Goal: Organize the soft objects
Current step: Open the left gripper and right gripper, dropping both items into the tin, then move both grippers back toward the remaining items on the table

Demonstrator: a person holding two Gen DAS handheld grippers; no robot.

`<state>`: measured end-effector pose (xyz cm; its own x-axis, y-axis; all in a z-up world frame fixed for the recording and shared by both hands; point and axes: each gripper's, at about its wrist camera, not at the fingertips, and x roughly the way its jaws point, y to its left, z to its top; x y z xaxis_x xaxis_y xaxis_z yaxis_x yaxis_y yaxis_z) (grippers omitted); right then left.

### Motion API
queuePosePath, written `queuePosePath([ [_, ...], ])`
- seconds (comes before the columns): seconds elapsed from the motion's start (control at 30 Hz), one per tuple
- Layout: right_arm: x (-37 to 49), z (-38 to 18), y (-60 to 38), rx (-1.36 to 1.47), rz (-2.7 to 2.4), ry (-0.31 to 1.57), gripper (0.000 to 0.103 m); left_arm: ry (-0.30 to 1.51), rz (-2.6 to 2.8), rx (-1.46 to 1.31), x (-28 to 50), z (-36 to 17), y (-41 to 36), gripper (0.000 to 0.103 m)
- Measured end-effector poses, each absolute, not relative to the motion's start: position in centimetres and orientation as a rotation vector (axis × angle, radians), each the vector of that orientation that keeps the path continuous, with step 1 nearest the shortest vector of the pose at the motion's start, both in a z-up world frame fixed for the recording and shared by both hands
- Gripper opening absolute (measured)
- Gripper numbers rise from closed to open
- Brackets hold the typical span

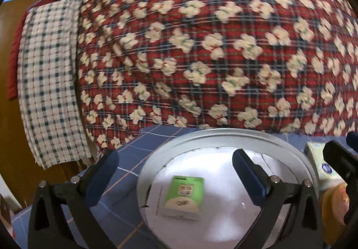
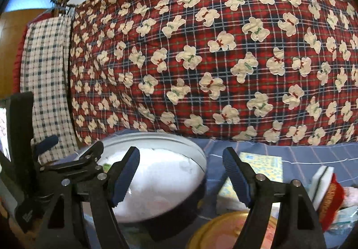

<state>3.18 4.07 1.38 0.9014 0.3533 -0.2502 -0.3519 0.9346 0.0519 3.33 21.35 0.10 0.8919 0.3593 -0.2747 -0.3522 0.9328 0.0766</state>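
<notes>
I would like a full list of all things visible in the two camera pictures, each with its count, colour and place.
quilt: one, red plaid with cream bears, fills the back
checked cloth: one, white and dark blue, hanging at left of the quilt
bed sheet: one, blue with thin lines, under everything
bin: one, grey rim with white liner, in front of the quilt
small pack: one, green and white, inside the bin
tissue pack: one, yellow patterned, right of the bin
round lid: one, golden, at bottom edge
sponge: one, white with a dark layer, far right
red item: one, blurred, beside the sponge
left gripper: open, above the bin
right gripper: open, empty
</notes>
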Motion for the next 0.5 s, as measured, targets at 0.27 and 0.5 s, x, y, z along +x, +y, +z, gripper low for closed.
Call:
queuePosePath([
  [0.27,2.0,1.1,0.9,0.0,0.329,0.281,0.079,0.322,0.333,-0.044,2.7,0.0,20.9,0.103],
  [0.5,1.2,1.1,-2.3,-0.013,0.268,0.284,0.079,0.322,0.268,-0.021,1.7,-0.2,18.0,0.103],
])
